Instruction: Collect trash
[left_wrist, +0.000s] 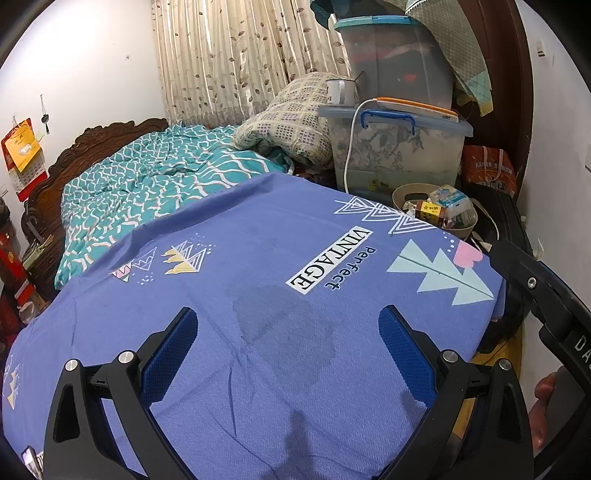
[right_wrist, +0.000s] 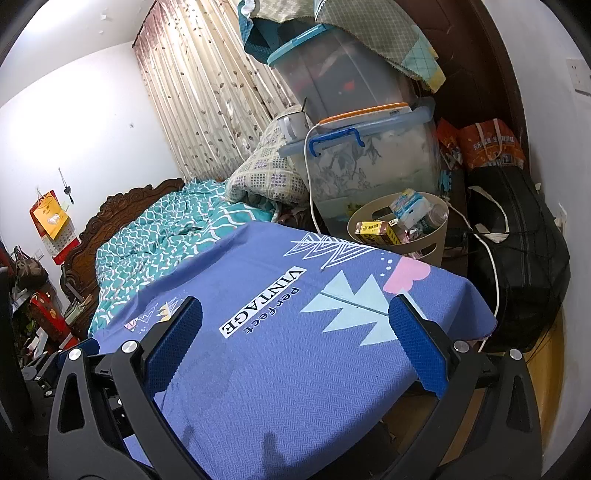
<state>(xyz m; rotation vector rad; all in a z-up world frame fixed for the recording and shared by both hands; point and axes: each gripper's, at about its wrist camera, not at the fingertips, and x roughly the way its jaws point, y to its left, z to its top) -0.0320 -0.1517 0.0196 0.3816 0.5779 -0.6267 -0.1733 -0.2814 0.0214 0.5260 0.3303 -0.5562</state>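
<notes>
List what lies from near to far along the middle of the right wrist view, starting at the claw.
Right claw, open → blue printed sheet → beige trash bin with a yellow box and packets inside → clear storage box with blue handle → grey bin with teal lid stacked on top.

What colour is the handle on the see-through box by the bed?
Blue. The handle on the clear storage box shows best in the right wrist view.
</notes>
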